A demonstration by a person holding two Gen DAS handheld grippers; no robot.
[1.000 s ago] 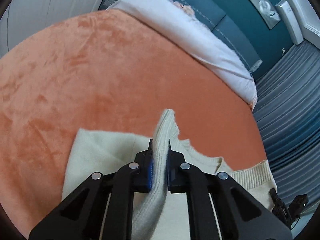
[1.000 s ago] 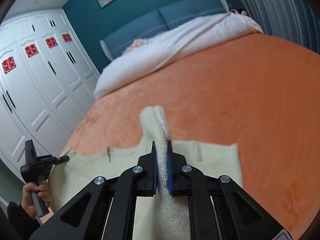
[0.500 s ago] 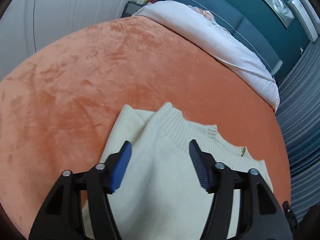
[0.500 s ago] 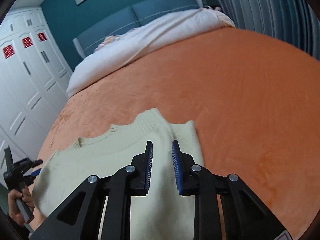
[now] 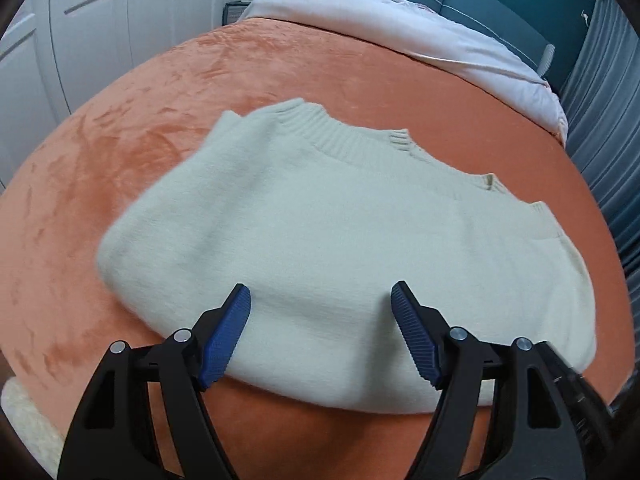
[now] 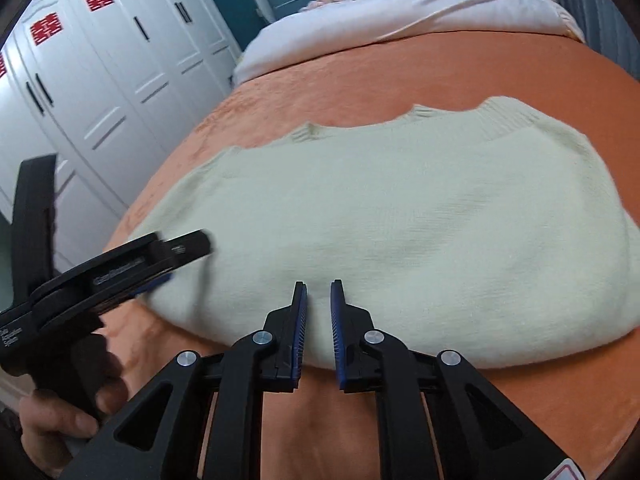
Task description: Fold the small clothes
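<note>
Bed [image 5: 120, 128] w/ orange plush cover fills both views; white wardrobe doors [image 6: 100, 92] to one side, pale duvet [image 5: 420, 36] bunched at the far end by a blue headboard. Cream knit sweater [image 5: 320, 220] lies flat near the bed's near edge, folded over once: ribbed hem/cuff edge runs along the far side, rounded fold line faces the cameras. Left tongs [image 5: 320, 320] stand wide & still opening, pads over the near fold edge but not pinching it, nothing b/w them is gripped. Right tongs [image 6: 319, 316] are closing, pads nearly together w/ a thin gap; knit shows thru the gap but no cloth is pinched, so released too. In right wrist view the left tongs [image 6: 176, 254] come in from the side over the sweater's left end, a hand [image 6: 60, 420] on the handle. Step, my read: one fold just laid down, both tongs let go; sweater is still a wide band, so prob not finished. Next move likely needs a fresh grip on one short end, both layers caught together, then carried across to the other end w/o dragging the bottom layer or skewing the edges.
</note>
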